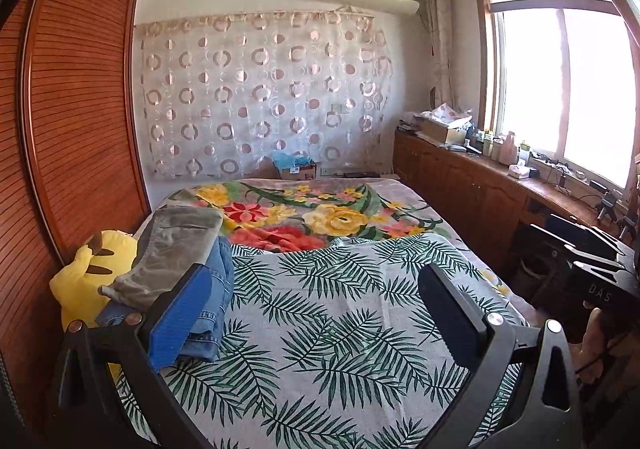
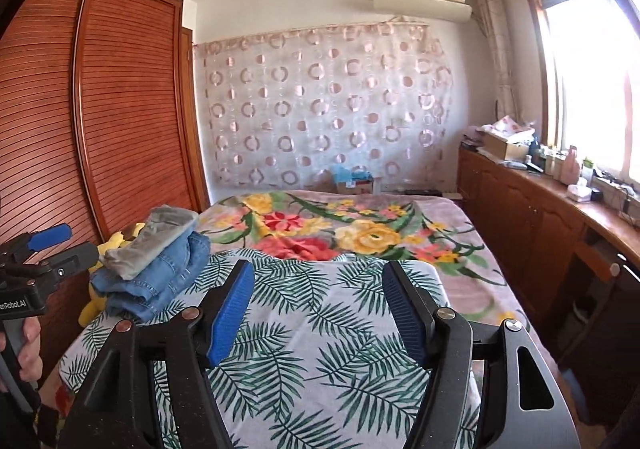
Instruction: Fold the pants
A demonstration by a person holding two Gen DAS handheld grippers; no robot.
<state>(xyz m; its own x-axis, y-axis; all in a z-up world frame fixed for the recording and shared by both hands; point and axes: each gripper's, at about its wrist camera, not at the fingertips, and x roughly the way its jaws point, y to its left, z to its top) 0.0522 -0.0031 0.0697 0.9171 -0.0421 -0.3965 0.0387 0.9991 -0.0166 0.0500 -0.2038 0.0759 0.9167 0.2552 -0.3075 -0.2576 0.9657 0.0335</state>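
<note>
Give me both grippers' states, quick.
Left gripper: open, holding nothing.
Right gripper: open, holding nothing.

Blue jeans (image 2: 160, 281), grey pants (image 2: 156, 241), palm-print sheet (image 2: 320, 329)

We see only part of the yellow plush toy (image 1: 84, 281); the folded grey pants (image 1: 172, 249) and blue jeans (image 2: 156, 285) cover the rest. The left gripper (image 2: 60, 245) is cut off by the right wrist view's edge. Items on the windowsill (image 1: 516, 157) are too small to identify.
</note>
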